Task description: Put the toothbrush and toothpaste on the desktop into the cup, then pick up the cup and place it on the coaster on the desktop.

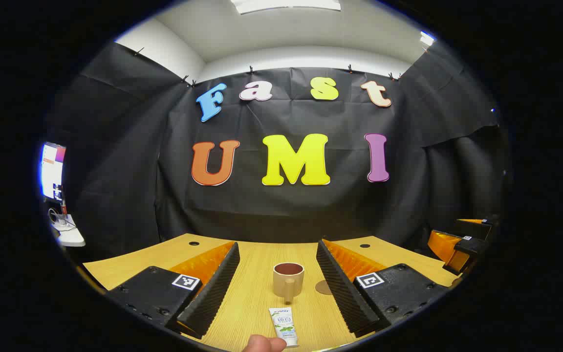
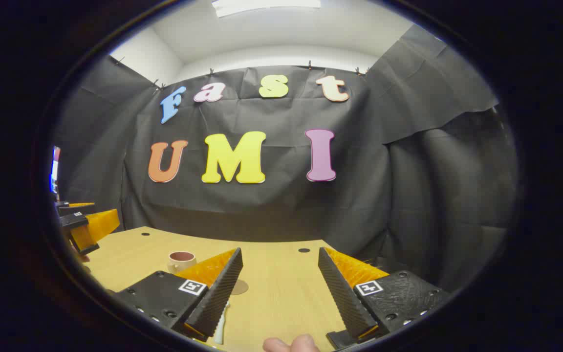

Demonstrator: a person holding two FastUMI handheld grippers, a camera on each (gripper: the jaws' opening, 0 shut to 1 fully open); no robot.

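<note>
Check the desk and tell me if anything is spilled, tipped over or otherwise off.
Nothing stands out. The cup stands upright on the desk, the toothpaste tube lies flat in front of it, and no spill shows.

Toothpaste [image 1: 284,326] label print too small to read
</note>
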